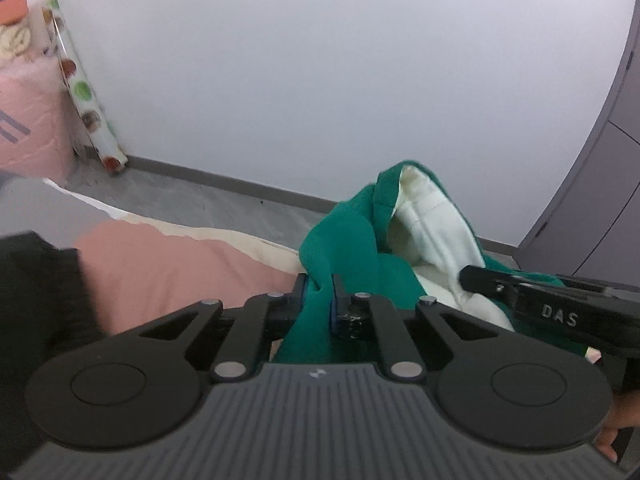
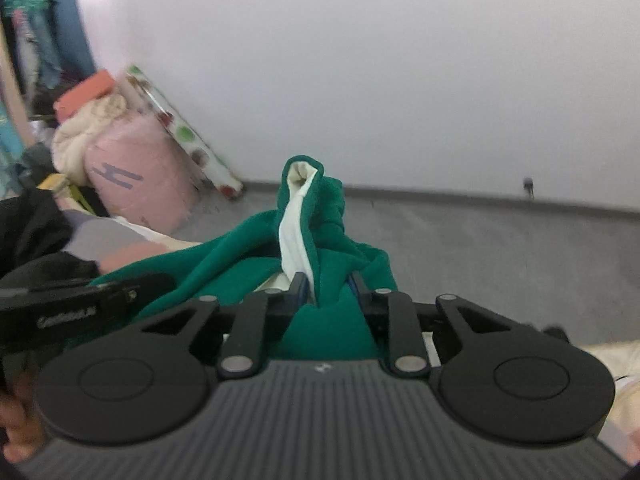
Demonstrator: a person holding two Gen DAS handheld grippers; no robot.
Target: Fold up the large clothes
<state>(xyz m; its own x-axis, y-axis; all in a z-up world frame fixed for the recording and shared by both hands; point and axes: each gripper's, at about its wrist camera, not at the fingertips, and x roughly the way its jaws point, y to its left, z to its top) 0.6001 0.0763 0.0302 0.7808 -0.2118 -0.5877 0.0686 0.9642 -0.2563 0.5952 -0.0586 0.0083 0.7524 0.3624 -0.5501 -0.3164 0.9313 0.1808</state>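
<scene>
Both hand-held grippers clamp the green garment
Left hand-held gripper [image 1: 318, 292] and right hand-held gripper [image 2: 326, 290] pinch green garment [image 1: 352, 240] above pink bed [image 1: 180, 264], white wall [image 1: 320, 60] behind

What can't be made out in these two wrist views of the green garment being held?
- Green garment: its type and full extent; the left gripper body covers its lower part in the left wrist view.
- Right gripper: contact of its pads is buried in fabric in the right wrist view.
- Lettering on the pink bag: blurred.
- The surface under the garment: hidden in both views.
</scene>
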